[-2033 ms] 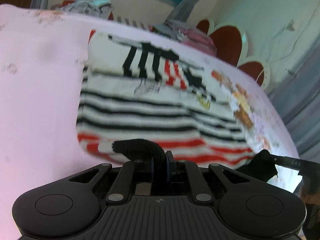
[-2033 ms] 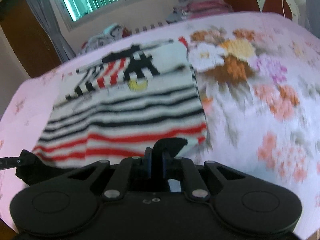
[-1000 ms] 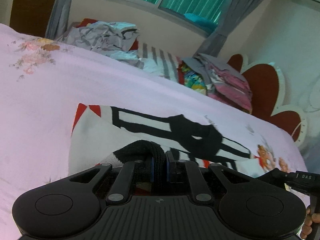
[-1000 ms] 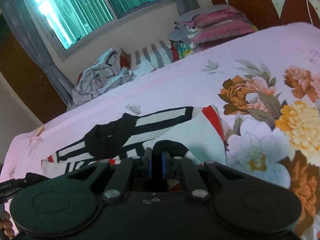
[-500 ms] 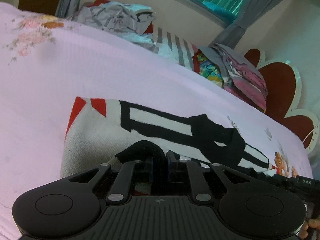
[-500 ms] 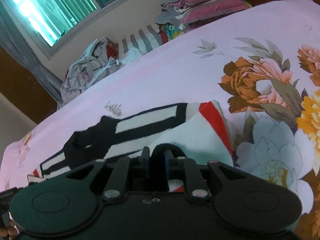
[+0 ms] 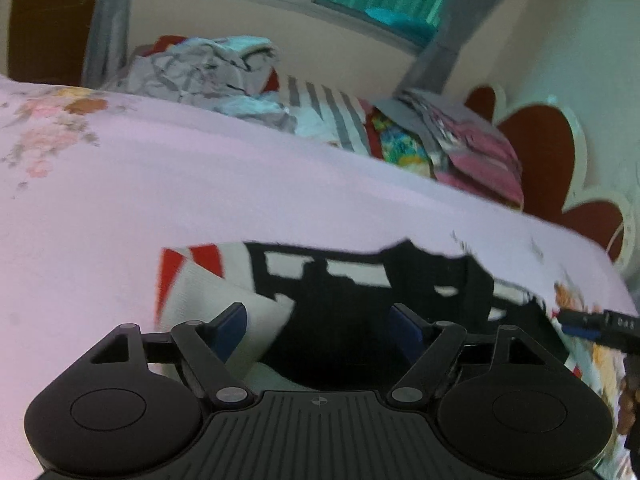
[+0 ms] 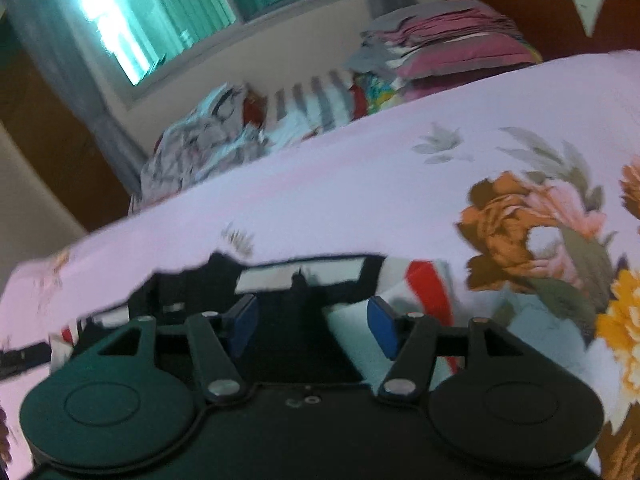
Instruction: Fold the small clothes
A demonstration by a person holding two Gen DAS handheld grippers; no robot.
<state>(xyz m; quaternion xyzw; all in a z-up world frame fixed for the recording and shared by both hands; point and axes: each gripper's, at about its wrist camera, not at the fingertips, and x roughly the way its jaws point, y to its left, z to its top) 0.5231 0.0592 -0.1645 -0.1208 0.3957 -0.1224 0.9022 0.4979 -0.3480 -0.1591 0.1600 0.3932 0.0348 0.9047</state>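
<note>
The folded striped garment (image 7: 332, 276) lies flat on the pink floral bedsheet (image 7: 200, 200), directly under both tools. The left gripper (image 7: 318, 324) has just been opening; its blue pads (image 7: 230, 326) stand spread, clear of the cloth between them. The right gripper (image 8: 312, 322) has likewise just been opening, with its jaws apart and pinching nothing.

Only the left view shows the right tool's tip at its right edge. Only the right view shows the large printed flowers (image 8: 520, 224) to the garment's right.

Beyond the garment's far edge, bare sheet extends to a crumpled clothes heap (image 7: 208, 72) and a folded stack (image 8: 452, 36) along the far side.
</note>
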